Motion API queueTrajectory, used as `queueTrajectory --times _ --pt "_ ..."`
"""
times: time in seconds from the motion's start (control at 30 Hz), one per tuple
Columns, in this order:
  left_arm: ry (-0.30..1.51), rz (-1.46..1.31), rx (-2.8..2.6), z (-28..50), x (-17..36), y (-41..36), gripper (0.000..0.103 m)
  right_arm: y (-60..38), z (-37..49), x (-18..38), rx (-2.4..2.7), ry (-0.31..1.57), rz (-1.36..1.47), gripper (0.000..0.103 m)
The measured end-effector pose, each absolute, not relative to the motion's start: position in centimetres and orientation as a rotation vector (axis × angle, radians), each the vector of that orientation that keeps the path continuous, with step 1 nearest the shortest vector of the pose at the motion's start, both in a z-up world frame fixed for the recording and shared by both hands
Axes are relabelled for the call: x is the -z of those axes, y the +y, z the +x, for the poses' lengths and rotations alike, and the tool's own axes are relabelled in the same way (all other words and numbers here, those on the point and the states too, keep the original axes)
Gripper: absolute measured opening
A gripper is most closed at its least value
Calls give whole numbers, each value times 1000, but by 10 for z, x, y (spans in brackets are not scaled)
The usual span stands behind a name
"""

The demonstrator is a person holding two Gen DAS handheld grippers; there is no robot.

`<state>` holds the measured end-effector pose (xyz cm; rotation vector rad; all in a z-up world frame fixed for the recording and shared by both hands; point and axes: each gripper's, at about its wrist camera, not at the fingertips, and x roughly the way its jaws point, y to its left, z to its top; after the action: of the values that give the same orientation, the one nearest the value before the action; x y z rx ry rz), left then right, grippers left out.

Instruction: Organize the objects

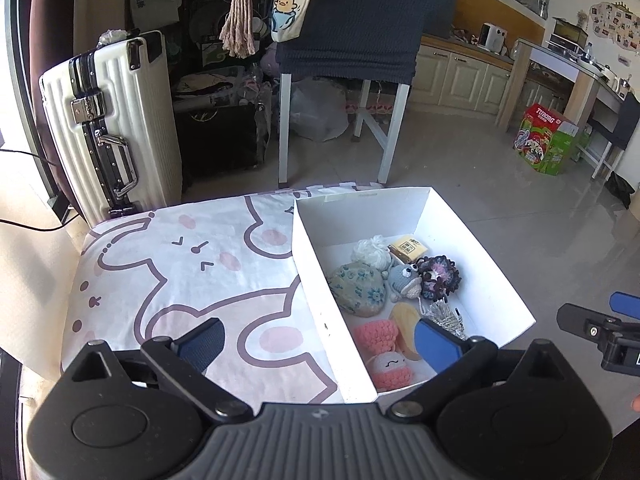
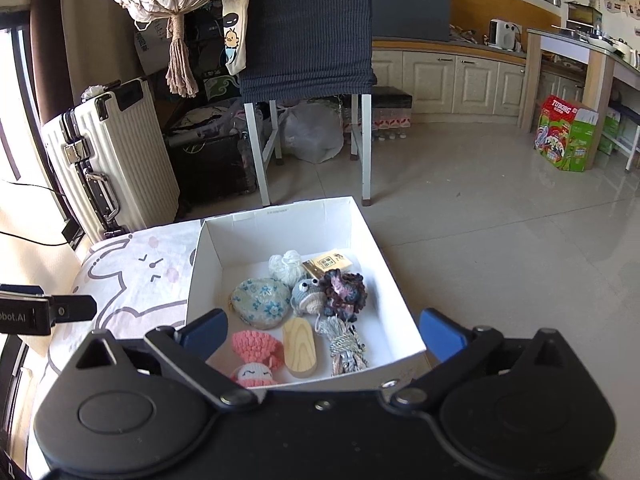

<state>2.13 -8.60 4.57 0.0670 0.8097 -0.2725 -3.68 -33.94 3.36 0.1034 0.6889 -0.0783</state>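
Both sets of jaws are seen spread wide with nothing held: left gripper (image 1: 318, 342), right gripper (image 2: 324, 332). The white box (image 2: 280, 210) rests on the bed's cartoon sheet (image 1: 192, 264), filled with trinkets. The pink crochet doll (image 2: 254, 354), at seven o'clock inside it, is judged light and squashy, best pinched across its body; the wooden block (image 2: 299, 346) beside it, stiff, across its narrow sides.

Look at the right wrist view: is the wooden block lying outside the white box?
No, the wooden block lies inside the white box, between the pink crochet doll and the grey tassel.
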Motion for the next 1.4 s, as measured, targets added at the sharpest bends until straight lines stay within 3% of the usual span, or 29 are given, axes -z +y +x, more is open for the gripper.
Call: queueTrajectory --times 1.4 --pt "803 94 259 -12 -25 -76 103 -315 -70 -20 147 669 11 103"
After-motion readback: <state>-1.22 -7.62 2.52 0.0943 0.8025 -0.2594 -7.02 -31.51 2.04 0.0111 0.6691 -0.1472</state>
